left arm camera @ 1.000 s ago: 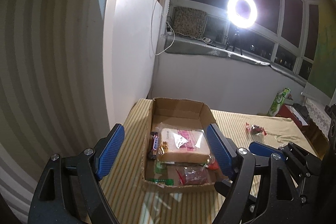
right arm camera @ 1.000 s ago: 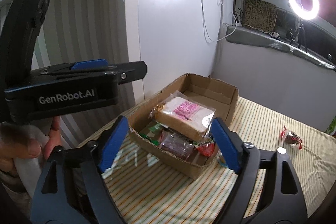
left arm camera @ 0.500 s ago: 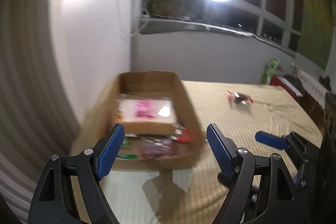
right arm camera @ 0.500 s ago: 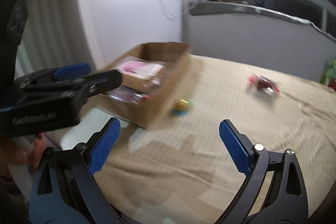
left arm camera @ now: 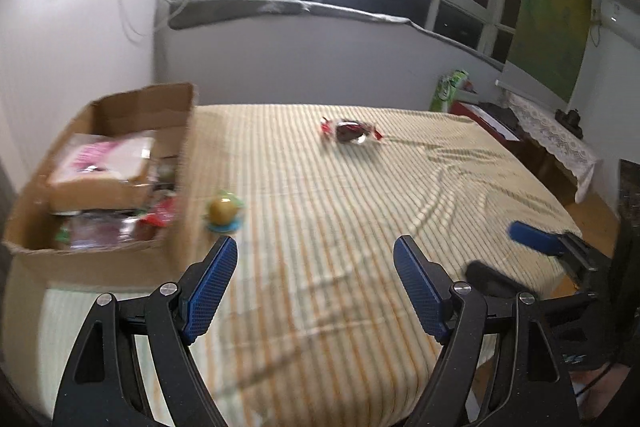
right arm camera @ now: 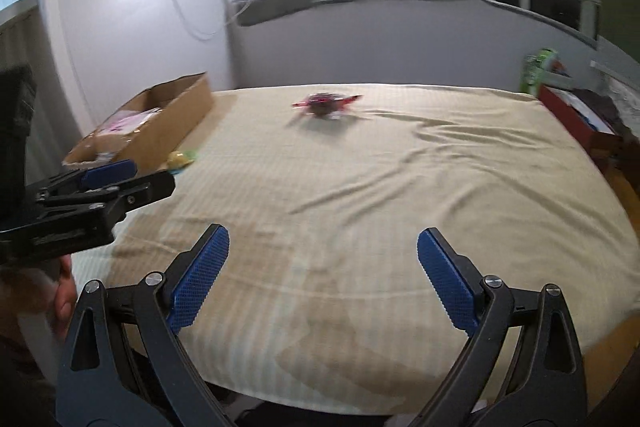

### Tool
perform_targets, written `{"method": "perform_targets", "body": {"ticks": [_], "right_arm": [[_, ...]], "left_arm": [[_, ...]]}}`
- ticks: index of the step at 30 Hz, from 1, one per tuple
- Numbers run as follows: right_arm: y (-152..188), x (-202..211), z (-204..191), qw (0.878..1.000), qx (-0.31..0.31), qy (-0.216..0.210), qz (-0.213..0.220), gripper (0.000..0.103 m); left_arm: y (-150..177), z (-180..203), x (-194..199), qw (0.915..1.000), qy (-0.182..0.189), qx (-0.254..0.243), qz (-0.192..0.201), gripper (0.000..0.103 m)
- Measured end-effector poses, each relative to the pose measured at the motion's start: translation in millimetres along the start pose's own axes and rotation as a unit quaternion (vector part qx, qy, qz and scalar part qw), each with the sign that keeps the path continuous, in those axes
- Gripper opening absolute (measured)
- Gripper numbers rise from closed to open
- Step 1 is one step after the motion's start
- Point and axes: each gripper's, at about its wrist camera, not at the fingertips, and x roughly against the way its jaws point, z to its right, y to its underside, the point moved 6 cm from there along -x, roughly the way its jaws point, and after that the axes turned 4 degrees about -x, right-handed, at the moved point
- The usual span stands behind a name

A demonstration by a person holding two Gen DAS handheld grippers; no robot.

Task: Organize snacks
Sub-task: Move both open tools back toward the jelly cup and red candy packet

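At the far left your cardboard box (left arm camera: 100,187) sits on the striped cloth of the table (left arm camera: 320,267), already loaded: a wrapped bread loaf (left arm camera: 100,163) on top, with smaller packets under it that are too blurred to name. Just beside the box's right wall, outside it, lies a small round yellow snack on a blue-green wrapper (left arm camera: 223,213). It sits so near the cardboard that a finger coming down on that side could catch the wall and shove the box instead of closing on the snack.

Your left gripper (left arm camera: 314,287) hovers above the cloth with its jaws wide apart and nothing between them, aimed at bare cloth to the right of the yellow snack.

Further right and farther back, well apart from the box, a red-wrapped candy (left arm camera: 349,131) lies alone. Its twisted foil ends look slippery — grab only an end and it may slide out on the way to the box.

Your right gripper (right arm camera: 322,279) is also spread open and empty, and the candy (right arm camera: 326,103) is roughly straight ahead of it. Both views are smeared with motion, so I'd judge overshoot the main risk. The cloth is wrinkled near the candy, and a low finger could snag a fold and drag everything.
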Motion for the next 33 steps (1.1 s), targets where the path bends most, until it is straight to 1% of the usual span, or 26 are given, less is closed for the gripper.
{"method": "perform_targets", "body": {"ticks": [1, 3, 5, 6, 7, 8, 10, 12, 14, 17, 18, 19, 21, 22, 25, 27, 30, 31, 33], "right_arm": [[-1.7, 2.9, 2.7, 1.000, -0.002, 0.004, 0.002, 0.097], [-5.2, 6.7, 9.5, 1.000, -0.006, 0.012, 0.007, 0.097], [-6.3, 4.7, 12.2, 1.000, -0.009, 0.018, 0.007, 0.097], [-6.5, 3.6, 14.5, 1.000, -0.010, 0.020, 0.006, 0.097], [-6.7, 1.7, 15.6, 1.000, -0.010, 0.022, 0.004, 0.097], [-6.6, -0.3, 15.2, 1.000, -0.010, 0.022, 0.002, 0.097], [-5.0, -4.9, 11.7, 1.000, -0.009, 0.022, -0.001, 0.097], [-4.9, -8.6, 9.2, 1.000, -0.005, 0.019, -0.003, 0.097], [-5.0, -12.3, 5.9, 1.000, -0.002, 0.017, -0.006, 0.097], [-6.1, -16.2, 1.1, 1.000, 0.003, 0.012, -0.007, 0.097], [-7.3, -18.5, -0.6, 1.000, 0.005, 0.011, -0.008, 0.097], [-9.2, -21.0, -2.7, 1.000, 0.009, 0.011, -0.009, 0.097], [-14.6, -25.6, -7.2, 1.000, 0.016, 0.009, -0.008, 0.097], [-18.4, -28.4, -10.2, 1.000, 0.022, 0.006, -0.007, 0.097], [-30.1, -43.0, -19.0, 0.999, 0.046, 0.001, -0.015, 0.097], [-37.4, -51.2, -20.0, 0.998, 0.054, 0.000, -0.017, 0.097], [-47.4, -66.4, -15.0, 0.998, 0.060, -0.006, -0.029, 0.097], [-50.9, -74.1, -13.6, 0.997, 0.066, -0.007, -0.037, 0.097], [-57.6, -90.9, -12.3, 0.995, 0.086, -0.005, -0.052, 0.097]], "left_arm": [[0.1, -0.1, -6.0, 1.0000, -0.003, -0.004, -0.002, 0.080], [2.0, -7.8, -15.9, 0.9997, -0.020, -0.007, -0.008, 0.080], [4.4, -18.8, -19.1, 0.9994, -0.032, 0.004, -0.015, 0.080], [6.3, -27.3, -18.5, 0.9991, -0.035, 0.015, -0.018, 0.080], [8.4, -30.9, -15.9, 0.9994, -0.023, 0.020, -0.016, 0.080], [9.5, -32.8, -13.8, 0.9995, -0.019, 0.022, -0.016, 0.080], [12.9, -37.2, -8.6, 0.9993, -0.030, 0.016, -0.012, 0.080], [16.2, -39.3, -6.2, 0.9994, -0.030, 0.009, -0.011, 0.080], [19.8, -44.9, -2.9, 0.9990, -0.043, 0.003, -0.010, 0.080], [22.0, -56.6, -1.9, 0.9980, -0.060, 0.012, -0.015, 0.080], [22.3, -62.5, -1.1, 0.9973, -0.068, 0.022, -0.018, 0.080], [23.0, -66.0, -0.3, 0.9970, -0.066, 0.033, -0.021, 0.080], [22.7, -62.7, 1.4, 0.9975, -0.052, 0.039, -0.028, 0.080], [21.5, -59.0, 3.4, 0.9980, -0.048, 0.033, -0.024, 0.080], [13.4, -45.0, -1.0, 0.9983, -0.057, 0.002, -0.014, 0.080], [8.5, -39.6, -10.7, 0.9984, -0.052, -0.002, -0.021, 0.080], [4.3, -40.9, -29.6, 0.9973, -0.060, 0.013, -0.039, 0.080], [4.3, -43.5, -34.3, 0.9967, -0.061, 0.026, -0.046, 0.080], [4.2, -45.7, -40.0, 0.9959, -0.066, 0.032, -0.053, 0.080]]}}
